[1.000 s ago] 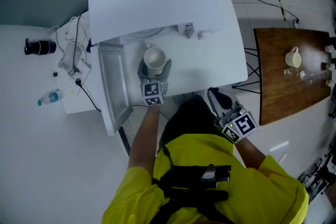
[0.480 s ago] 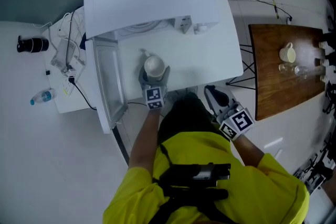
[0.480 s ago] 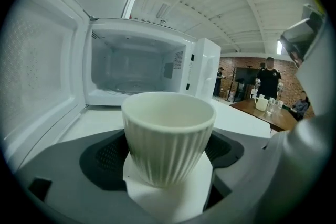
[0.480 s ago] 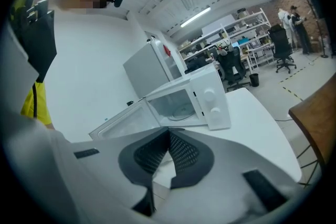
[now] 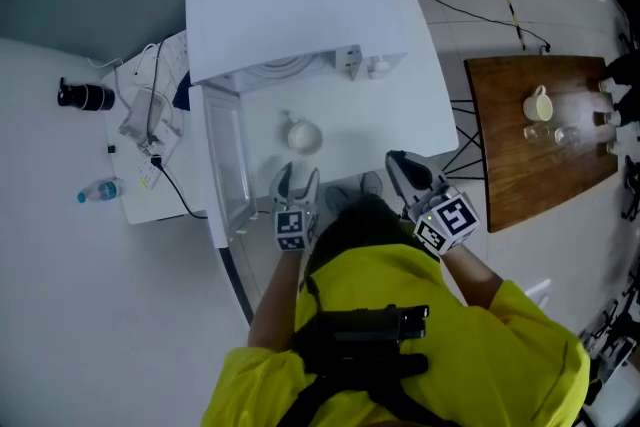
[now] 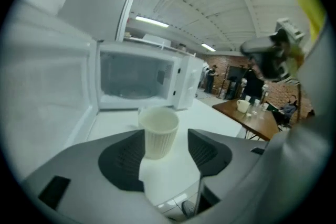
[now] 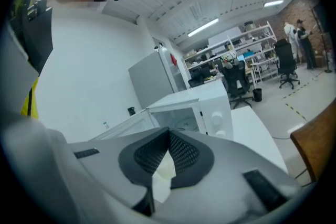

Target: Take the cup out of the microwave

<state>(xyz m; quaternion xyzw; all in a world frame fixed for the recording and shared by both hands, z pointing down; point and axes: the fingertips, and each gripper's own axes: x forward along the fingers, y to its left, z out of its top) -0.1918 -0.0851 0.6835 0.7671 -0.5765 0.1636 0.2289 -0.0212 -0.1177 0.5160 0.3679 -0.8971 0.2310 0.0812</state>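
Observation:
The cream ribbed cup (image 5: 303, 136) stands upright on the white table (image 5: 400, 105), just in front of the white microwave (image 5: 290, 15), whose door (image 5: 225, 165) hangs open to the left. My left gripper (image 5: 298, 177) is a little short of the cup and apart from it. Its jaws are closing with nothing between the pads. In the left gripper view the cup (image 6: 158, 131) stands beyond the fingertips (image 6: 137, 139), with the microwave (image 6: 139, 78) behind it. My right gripper (image 5: 405, 170) hovers at the table's near edge, shut and empty, and its view shows the microwave (image 7: 199, 113).
A wooden side table (image 5: 540, 155) at the right carries a mug (image 5: 537, 103) and small glasses. Left of the microwave lie cables (image 5: 150, 115), a water bottle (image 5: 100, 190) and a black object (image 5: 85, 96). People stand far back in the room (image 6: 252, 81).
The cup stood between the left jaws before. The left gripper has since drawn back towards the person, leaving the cup on the table, and its jaws are narrower. The right gripper rose slightly.

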